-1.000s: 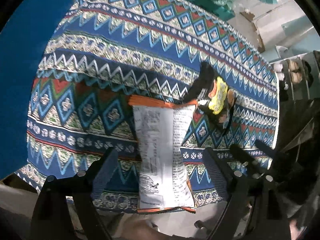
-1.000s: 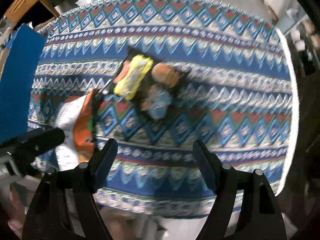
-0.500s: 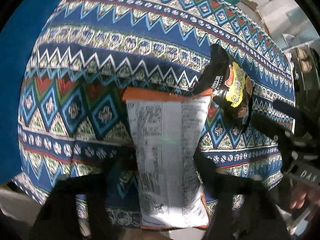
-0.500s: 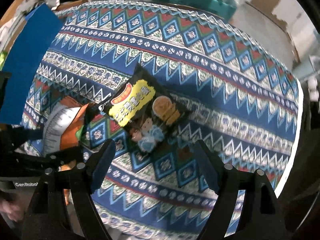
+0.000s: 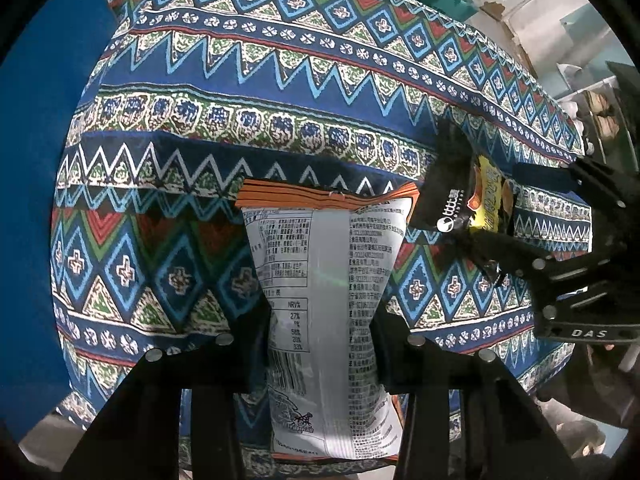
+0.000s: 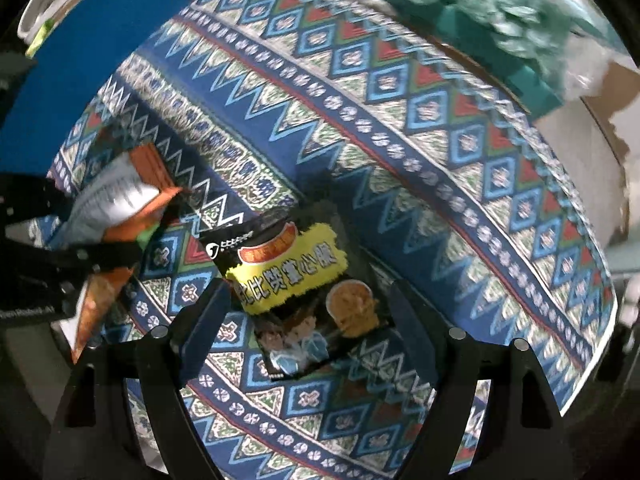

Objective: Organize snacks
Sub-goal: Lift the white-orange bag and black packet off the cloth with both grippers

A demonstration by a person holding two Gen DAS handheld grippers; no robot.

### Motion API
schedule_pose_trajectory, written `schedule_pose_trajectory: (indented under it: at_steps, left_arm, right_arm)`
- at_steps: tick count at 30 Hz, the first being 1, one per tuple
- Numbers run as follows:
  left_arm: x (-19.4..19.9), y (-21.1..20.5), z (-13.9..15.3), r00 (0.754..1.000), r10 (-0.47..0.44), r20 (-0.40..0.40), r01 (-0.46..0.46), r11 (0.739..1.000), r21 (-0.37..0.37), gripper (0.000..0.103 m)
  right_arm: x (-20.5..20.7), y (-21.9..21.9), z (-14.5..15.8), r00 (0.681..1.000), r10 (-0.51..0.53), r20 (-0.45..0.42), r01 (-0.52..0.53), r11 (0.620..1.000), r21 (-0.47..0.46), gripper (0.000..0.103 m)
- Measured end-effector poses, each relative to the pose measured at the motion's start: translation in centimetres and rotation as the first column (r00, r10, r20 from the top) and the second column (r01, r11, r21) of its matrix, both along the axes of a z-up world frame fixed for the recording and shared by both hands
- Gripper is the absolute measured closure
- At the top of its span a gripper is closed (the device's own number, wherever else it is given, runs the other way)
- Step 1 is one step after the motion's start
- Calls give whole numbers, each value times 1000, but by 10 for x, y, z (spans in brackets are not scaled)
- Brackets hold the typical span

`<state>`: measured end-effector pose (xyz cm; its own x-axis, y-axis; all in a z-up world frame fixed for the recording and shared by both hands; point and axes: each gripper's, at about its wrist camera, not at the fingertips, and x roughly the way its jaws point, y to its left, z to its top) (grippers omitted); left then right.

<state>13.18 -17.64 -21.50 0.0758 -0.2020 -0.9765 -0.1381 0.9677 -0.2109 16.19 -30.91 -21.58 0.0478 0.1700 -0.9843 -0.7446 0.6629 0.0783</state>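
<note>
A white snack bag point(image 5: 320, 264) with orange sealed ends lies back side up on the patterned tablecloth point(image 5: 240, 80). My left gripper point(image 5: 320, 320) is closing on it; the pads press its sides and the bag is pinched narrow at the waist. To its right lies a black snack bag point(image 6: 292, 264) with a yellow label. My right gripper point(image 6: 308, 296) stands open over it, one finger on each side and not touching. In the right wrist view the white bag point(image 6: 116, 200) and the left gripper point(image 6: 76, 220) show at the left.
A blue panel point(image 5: 40, 160) borders the table on the left. Green and teal material point(image 6: 480, 12) lies beyond the far edge. The cloth's near edge runs just under both grippers. Shelving point(image 5: 592, 108) stands at the far right.
My left gripper's fingers have drawn in from wide apart and now squeeze the white bag. The right gripper has swung over and rolled, and now straddles the black bag.
</note>
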Motion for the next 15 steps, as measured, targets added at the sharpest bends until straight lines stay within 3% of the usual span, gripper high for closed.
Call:
schedule_pose_trajectory:
  at_steps: [7,11,15]
  left_arm:
    - [0,20,-3,1000,-12,-5,12,1000,-20,60]
    - [1,16,-4,1000,-13,-1,13,1000,-27,60]
    - [0,20,-4,1000,-12,4,12,999,-31,61]
  right_arm:
    - [18,28,-25,998,54,-25,-55,998,-37,22]
    - [21,40,-39,997,79,-1,-79,992,-103,22]
    - [33,46,-46,1000,27,-13,-28,996,-89,22]
